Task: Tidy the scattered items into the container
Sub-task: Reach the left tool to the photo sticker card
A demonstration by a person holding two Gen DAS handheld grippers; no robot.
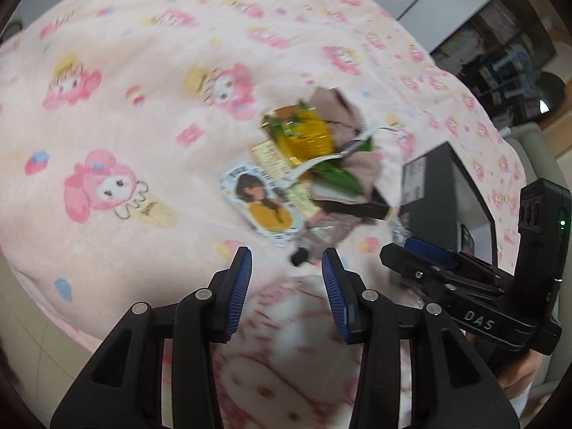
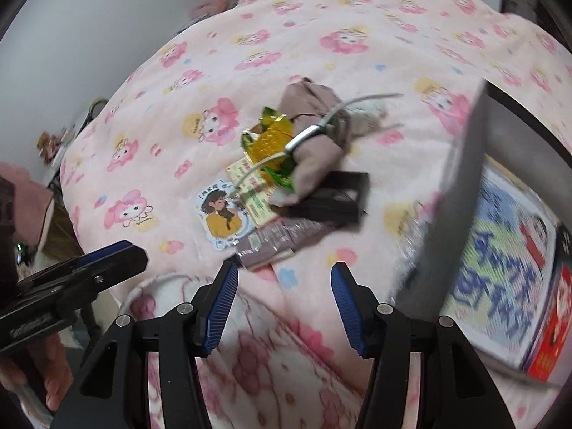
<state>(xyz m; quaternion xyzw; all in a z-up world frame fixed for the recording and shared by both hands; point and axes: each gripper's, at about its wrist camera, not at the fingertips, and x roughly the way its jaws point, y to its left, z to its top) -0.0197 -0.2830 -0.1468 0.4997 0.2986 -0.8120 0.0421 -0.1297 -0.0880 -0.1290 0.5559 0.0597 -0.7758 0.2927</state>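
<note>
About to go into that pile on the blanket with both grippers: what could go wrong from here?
1. The white cable loops over the beige cloth and yellow packet; lifting one may drag the others.
2. The flat sticker lies flush on the soft blanket, so the open left gripper could pinch fabric instead.

A bed's pink cartoon-print blanket [image 2: 321, 18] carries a cluster: girl sticker [image 2: 222, 214], printed card [image 2: 255, 193], black case [image 2: 336, 200], grey container [image 2: 461, 193].

Bare blanket [image 1: 118, 136] left of the heap [image 2: 286, 164] — box wall [image 2: 461, 178] blocks right.
</note>
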